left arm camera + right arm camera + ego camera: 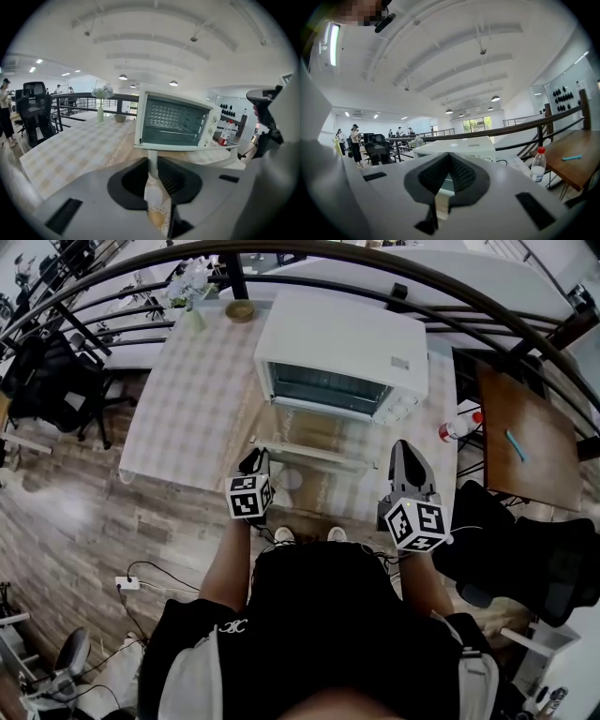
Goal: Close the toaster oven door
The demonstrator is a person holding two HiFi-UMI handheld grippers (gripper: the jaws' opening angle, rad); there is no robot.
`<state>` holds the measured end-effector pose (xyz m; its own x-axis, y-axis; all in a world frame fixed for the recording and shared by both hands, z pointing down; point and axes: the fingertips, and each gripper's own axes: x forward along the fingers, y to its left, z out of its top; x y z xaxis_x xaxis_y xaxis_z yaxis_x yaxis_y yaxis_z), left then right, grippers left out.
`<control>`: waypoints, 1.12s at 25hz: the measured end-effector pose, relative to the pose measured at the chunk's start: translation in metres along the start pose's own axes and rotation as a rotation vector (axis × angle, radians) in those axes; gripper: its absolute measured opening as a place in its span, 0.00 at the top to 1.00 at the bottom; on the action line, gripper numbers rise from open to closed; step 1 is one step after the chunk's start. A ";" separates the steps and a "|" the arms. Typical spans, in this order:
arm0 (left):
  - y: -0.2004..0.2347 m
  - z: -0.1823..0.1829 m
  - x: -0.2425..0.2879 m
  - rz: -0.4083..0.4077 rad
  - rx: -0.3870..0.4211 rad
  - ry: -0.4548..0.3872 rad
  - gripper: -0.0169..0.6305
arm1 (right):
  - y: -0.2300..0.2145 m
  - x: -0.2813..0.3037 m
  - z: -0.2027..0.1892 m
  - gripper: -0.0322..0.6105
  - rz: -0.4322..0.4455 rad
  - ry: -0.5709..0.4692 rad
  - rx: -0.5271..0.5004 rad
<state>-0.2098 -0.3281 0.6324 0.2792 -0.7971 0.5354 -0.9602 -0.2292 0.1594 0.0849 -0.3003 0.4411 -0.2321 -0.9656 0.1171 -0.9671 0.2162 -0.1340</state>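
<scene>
The white toaster oven (342,357) stands on the checked table (187,399). Its glass door (319,432) hangs open and lies flat toward me. In the left gripper view the oven (176,122) fills the middle, and the door handle (187,148) runs across below it. My left gripper (151,173) is shut on the left post of that handle, which shows white between the pads. In the head view the left gripper (255,463) sits at the door's left front corner. The right gripper (405,451) hovers by the door's right end, and its tips (450,157) meet, tilted up toward the oven (454,146).
A plastic bottle with a red cap (457,427) stands right of the oven. A vase of flowers (190,287) and a small bowl (240,309) sit at the table's far end. A dark railing (487,306) curves behind. A wooden side table (530,437) and a black chair (525,549) are at the right.
</scene>
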 end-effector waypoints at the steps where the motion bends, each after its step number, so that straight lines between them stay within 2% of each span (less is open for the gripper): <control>1: -0.001 0.009 -0.001 -0.003 -0.001 -0.009 0.86 | -0.002 0.000 0.001 0.96 0.001 -0.003 0.011; 8: -0.005 0.057 0.000 -0.023 -0.013 -0.047 0.86 | -0.017 -0.011 0.002 0.96 -0.023 -0.028 0.027; 19: -0.011 0.128 0.019 -0.032 -0.035 -0.129 0.86 | -0.059 -0.039 -0.003 0.96 -0.144 -0.028 0.046; 28: -0.013 0.175 0.051 -0.017 -0.011 -0.169 0.86 | -0.077 -0.055 -0.002 0.96 -0.197 -0.030 0.046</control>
<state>-0.1843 -0.4630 0.5126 0.2898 -0.8760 0.3855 -0.9550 -0.2381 0.1768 0.1723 -0.2637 0.4469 -0.0349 -0.9926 0.1161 -0.9876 0.0165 -0.1559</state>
